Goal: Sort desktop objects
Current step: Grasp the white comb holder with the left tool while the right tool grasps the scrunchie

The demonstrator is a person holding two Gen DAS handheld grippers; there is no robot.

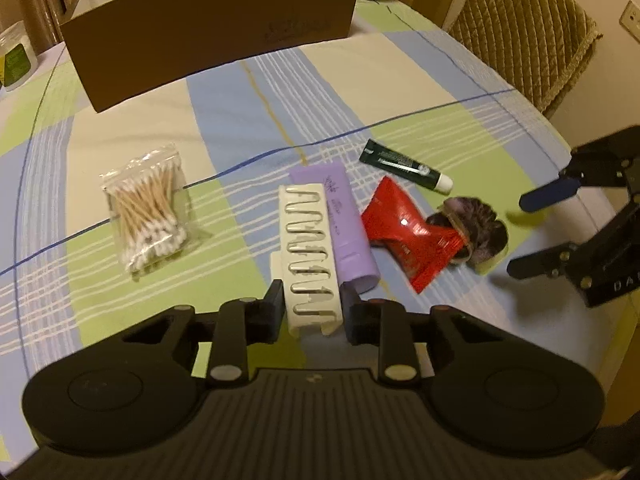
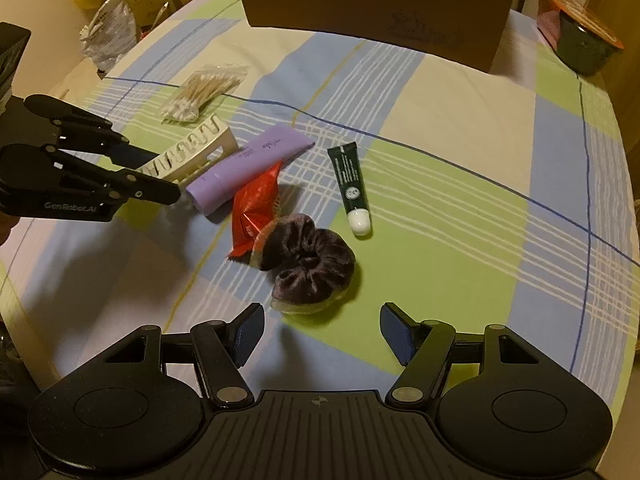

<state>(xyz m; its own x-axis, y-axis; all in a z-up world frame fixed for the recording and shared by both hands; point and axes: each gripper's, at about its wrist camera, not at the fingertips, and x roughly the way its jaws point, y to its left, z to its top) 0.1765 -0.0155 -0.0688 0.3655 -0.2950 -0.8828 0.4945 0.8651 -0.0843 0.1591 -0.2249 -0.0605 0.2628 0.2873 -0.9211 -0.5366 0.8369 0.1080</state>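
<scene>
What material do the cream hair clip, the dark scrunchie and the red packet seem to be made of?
Hair clip: likely hard plastic, matte cream, with rigid moulded teeth. Scrunchie: seemingly velvet-like fabric, with soft gathered folds and a dull sheen. Red packet: probably foil or plastic film; it is crinkled and shows a bright glare spot.

Your left tool [image 1: 312, 312] points steeply down, its fingers clamped on the cream hair clip [image 1: 310, 256]. Your right tool [image 2: 320, 332] hovers with fingers apart, right of that clip.

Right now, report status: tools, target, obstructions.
Left tool shut on hair clip. Right tool open, above scrunchie. Purple tube touching clip.
</scene>
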